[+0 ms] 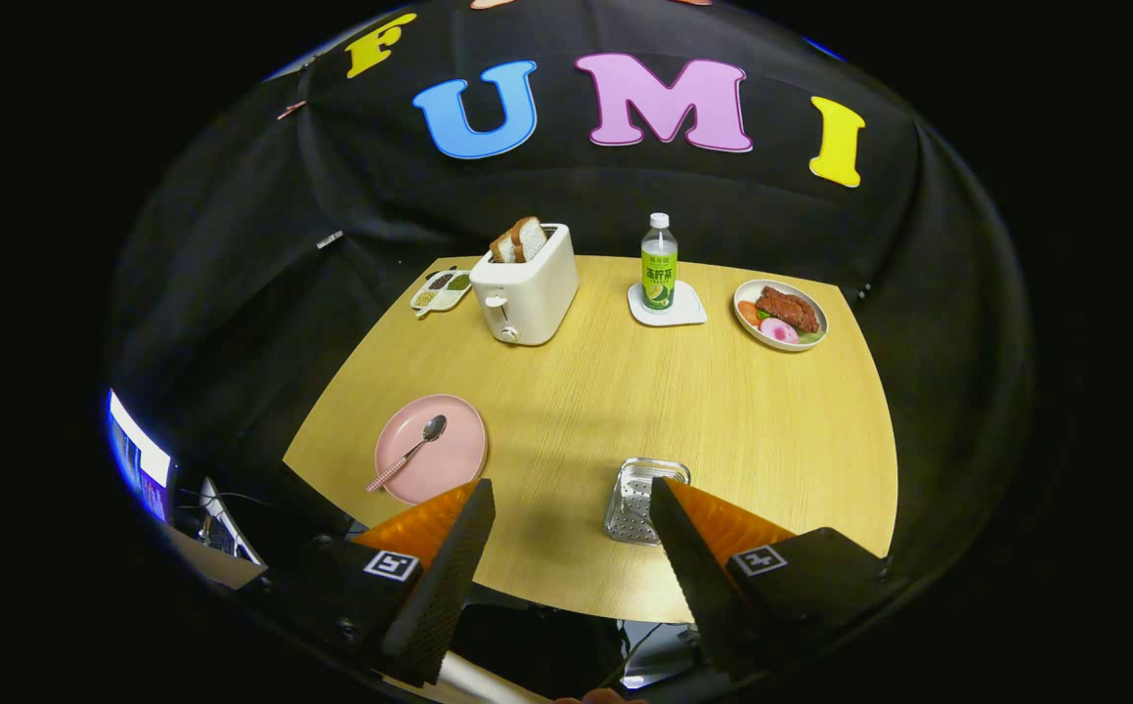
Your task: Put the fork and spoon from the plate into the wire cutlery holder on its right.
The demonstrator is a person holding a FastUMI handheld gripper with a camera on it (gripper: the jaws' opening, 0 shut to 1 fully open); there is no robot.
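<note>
the gripper [571,508] hangs above the near edge of the wooden table [722,420] with its fingers spread wide and nothing between them. the spoon [410,452] lies on the pink plate [449,460] at lower left of the frame, just beyond the left finger. the wire holder [636,501] stands at lower centre, touching the right finger's tip in view. a toaster [527,286] sits further back.

Gripper-mounted fisheye — high over table [625,411]
</note>
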